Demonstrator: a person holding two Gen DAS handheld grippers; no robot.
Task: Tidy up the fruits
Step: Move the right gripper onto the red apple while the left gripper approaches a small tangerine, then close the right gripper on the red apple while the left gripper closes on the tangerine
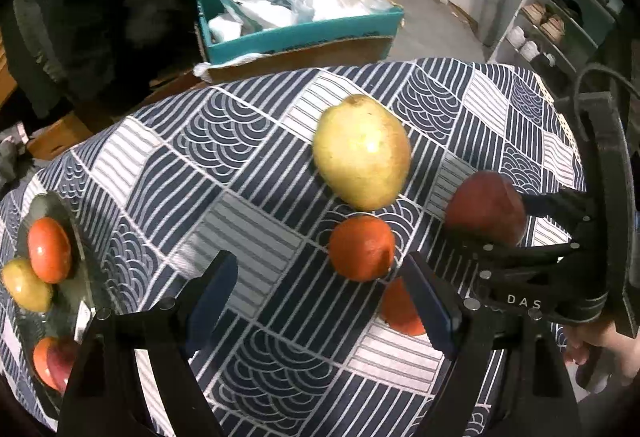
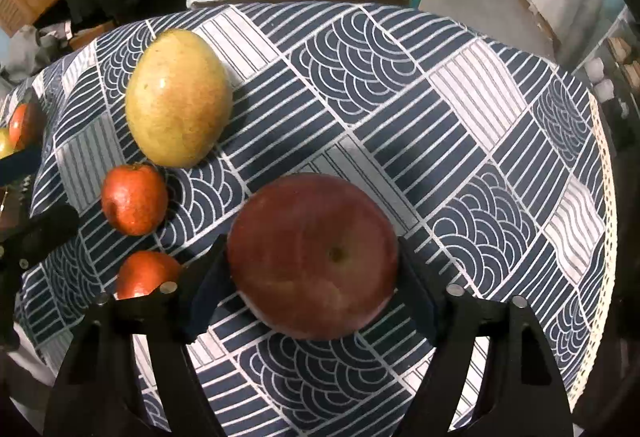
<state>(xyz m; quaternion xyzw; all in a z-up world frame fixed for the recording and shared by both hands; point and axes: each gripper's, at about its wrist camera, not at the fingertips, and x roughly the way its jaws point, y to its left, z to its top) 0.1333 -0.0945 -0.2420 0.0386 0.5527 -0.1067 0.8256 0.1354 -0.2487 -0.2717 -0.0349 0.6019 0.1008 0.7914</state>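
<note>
— Blue-and-white patterned cloth covers my surface [image 2: 460, 117]. What do you see on it?

— I see a big yellow-green fruit [image 2: 178, 99], two small orange fruits [image 2: 134, 199] just beside it, and a big red apple [image 2: 314, 257].

— Where is my right tool [image 2: 314, 269]?

— Around the red apple. Its fingers [image 2: 208, 289] touch both sides, so it is pinching the apple.

— And my left tool [image 1: 320, 301]?

— It is spread wide with nothing in it, above the cloth by the orange fruits. A plate [image 1: 48, 203] far to its left holds more fruit.
</note>
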